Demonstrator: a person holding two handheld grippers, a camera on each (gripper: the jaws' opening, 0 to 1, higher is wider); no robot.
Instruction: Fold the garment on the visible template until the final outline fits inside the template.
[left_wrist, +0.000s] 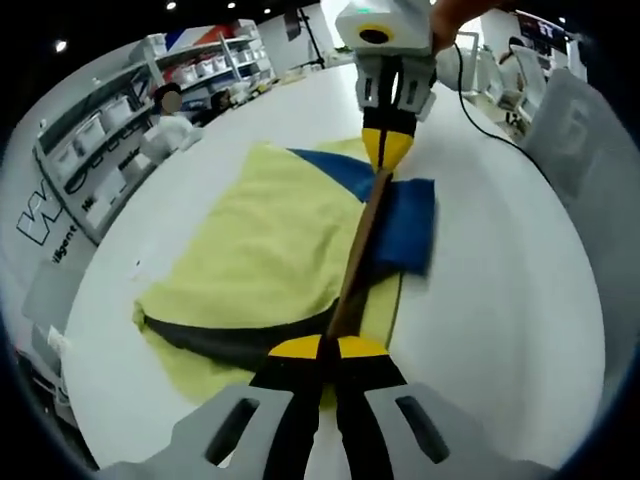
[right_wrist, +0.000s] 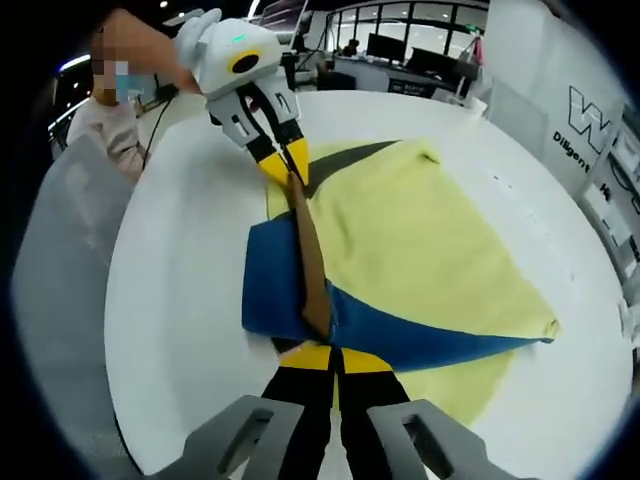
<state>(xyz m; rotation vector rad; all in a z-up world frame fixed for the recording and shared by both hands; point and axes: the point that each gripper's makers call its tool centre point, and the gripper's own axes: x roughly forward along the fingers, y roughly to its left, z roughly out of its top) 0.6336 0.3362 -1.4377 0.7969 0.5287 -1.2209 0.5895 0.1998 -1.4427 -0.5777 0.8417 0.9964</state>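
Yellow garment (left_wrist: 270, 250) with blue and dark panels lies partly folded on the white desk (left_wrist: 500, 300). Left gripper (left_wrist: 322, 347) and right gripper (right_wrist: 336, 355) are each clenched on an end of one taut folded edge, held above the cloth. No template outline is discernible; judged mid-fold, final fit unconfirmed.

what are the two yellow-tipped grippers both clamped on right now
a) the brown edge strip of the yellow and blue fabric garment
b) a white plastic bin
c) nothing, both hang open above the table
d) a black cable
a: the left gripper and the right gripper each sit shut on an end of the brown edge strip of the yellow and blue fabric garment, pulled taut between them over the white round table.
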